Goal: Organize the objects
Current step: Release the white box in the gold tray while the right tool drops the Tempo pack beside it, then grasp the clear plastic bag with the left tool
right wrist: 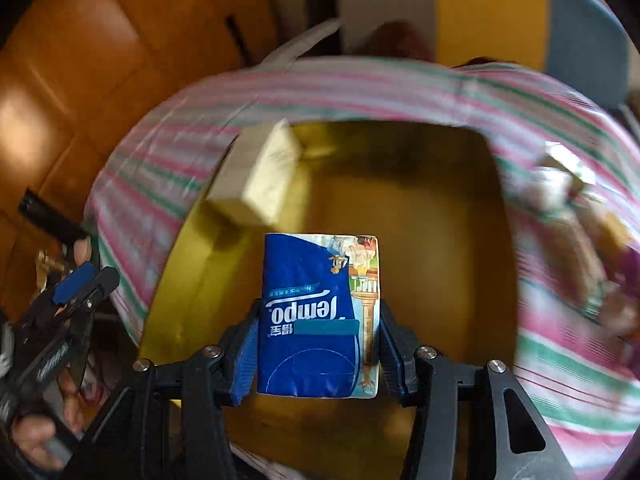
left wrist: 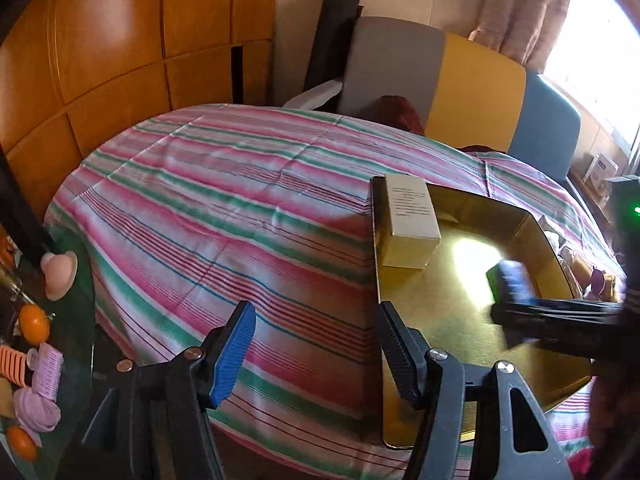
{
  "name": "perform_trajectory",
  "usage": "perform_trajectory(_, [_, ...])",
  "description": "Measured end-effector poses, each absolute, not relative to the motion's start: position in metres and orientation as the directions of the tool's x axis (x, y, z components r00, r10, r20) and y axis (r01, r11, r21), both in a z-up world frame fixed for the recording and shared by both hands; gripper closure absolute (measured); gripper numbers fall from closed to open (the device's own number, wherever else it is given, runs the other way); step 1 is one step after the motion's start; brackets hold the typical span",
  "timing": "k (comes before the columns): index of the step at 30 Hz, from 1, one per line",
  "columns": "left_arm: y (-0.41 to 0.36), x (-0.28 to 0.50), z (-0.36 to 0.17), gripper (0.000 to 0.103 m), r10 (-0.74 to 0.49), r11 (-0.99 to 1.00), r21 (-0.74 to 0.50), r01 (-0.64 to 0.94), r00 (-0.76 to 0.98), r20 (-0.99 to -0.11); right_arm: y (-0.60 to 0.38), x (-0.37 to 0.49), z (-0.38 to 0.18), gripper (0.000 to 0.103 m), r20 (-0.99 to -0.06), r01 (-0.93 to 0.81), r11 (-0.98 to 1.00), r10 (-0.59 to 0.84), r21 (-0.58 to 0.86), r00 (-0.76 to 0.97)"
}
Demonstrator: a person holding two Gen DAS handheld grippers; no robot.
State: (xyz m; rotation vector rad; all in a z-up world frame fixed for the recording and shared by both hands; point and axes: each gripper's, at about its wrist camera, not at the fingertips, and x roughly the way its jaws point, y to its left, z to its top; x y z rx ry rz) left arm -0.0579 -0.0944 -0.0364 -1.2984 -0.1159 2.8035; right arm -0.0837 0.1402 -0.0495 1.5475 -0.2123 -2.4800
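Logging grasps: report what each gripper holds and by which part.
Right gripper holds the blue Tempo tissue pack, its fingers clamping the pack's two long side edges at its near half. Left gripper is open, holding nothing.

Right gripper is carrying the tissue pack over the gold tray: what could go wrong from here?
1. The tissue pack is soft; clamped in the right gripper, it may slip or land askew.
2. Dropped leftward, it could hit the cream box in the gold tray corner.
3. The open left gripper hovers at the tray's edge and might nudge it.
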Motion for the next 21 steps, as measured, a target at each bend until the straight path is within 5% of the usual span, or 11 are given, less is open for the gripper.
perform_trajectory(8, [-0.105,-0.06,-0.039,0.04,0.022,-0.996,-0.075,0.052,-0.663,-0.748,0.086,-0.142,-0.096,0.048,-0.88,0.092,-0.944,-0.33,0.318,-0.343])
perform_trajectory(11, [-0.103,-0.06,-0.04,0.04,0.001,-0.997,-0.053,0.058,-0.664,-0.748,0.086,-0.143,-0.096,0.037,-0.841,0.1,-0.914,-0.402,0.394,-0.362])
perform_trajectory(21, [-0.073,-0.048,-0.038,0.04,0.051,-0.998,-0.015,-0.059,-0.672,-0.739,0.111,-0.1,-0.063,0.023,-0.801,0.154,-0.94,-0.339,0.303,-0.494])
